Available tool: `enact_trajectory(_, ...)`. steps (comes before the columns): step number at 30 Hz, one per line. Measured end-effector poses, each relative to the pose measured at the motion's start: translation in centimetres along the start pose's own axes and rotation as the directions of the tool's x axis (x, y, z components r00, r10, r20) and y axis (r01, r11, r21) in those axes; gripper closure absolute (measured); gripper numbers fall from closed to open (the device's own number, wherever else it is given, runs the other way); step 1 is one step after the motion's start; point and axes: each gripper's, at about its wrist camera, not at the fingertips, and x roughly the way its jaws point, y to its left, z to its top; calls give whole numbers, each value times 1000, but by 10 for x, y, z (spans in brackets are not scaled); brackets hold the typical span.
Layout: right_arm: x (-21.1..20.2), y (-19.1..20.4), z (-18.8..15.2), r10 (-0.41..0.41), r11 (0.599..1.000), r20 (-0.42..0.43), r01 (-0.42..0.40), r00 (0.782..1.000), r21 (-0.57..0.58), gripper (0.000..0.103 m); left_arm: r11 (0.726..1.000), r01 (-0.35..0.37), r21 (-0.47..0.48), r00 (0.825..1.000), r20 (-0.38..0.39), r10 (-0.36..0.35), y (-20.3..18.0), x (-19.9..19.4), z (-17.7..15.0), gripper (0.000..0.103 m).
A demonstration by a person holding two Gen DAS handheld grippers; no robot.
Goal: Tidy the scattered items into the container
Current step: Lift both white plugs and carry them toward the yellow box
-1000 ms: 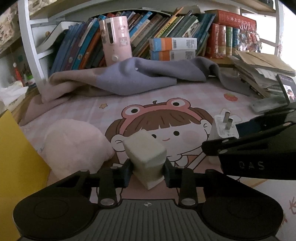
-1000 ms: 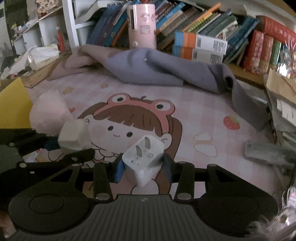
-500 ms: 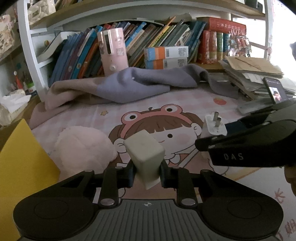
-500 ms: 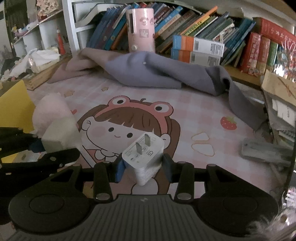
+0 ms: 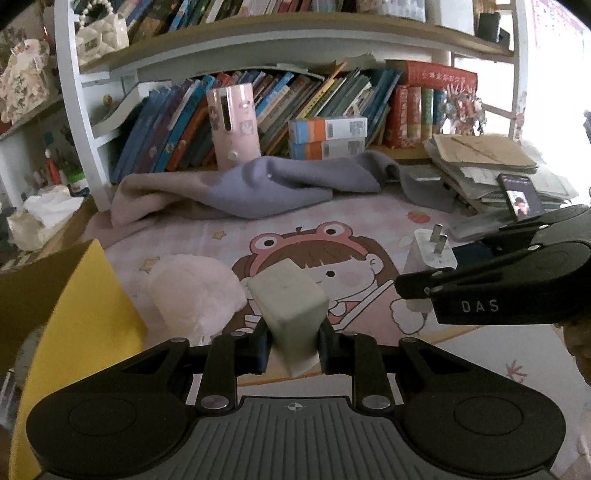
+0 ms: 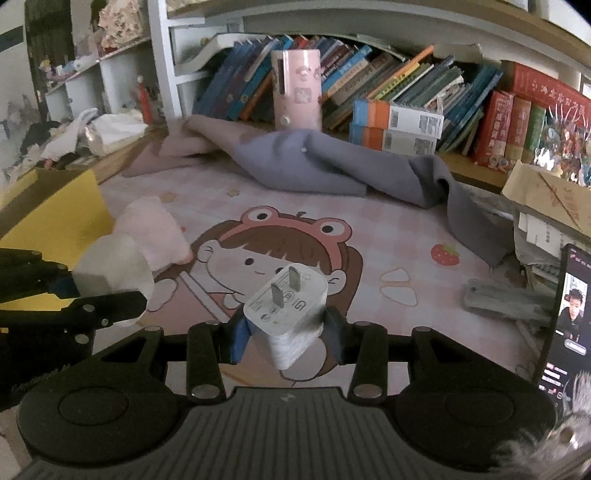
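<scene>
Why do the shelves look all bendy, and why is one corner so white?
Left wrist view: the fisheye lens bends the shelf into an arc, and window light washes the right edge white. Right wrist view: same bending of the books; the eraser near the left edge is smeared, while the charger stays sharp.
</scene>
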Motion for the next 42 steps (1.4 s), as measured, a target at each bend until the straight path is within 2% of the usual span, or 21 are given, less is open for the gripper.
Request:
enact_trajectory(7,-36,12,-1,20,1000,32,-19,999,-14,63,1000,23,11,999,34,-23,2,-37,0,80)
enact_trajectory(21,-96,51,-16,2,1000,15,-2,1000,23,63,994,107,17,994,15,-108,29,-102,-21,80)
enact_trajectory(30,-120,94,-20,-48,998,37,46,998,37,63,984,173,48,983,49,-176,48,-133,-40,80)
enact_trajectory(42,-144,169,-38,-70,997,39,70,997,15,63,984,169,52,983,65,-172,93,-178,-79,80)
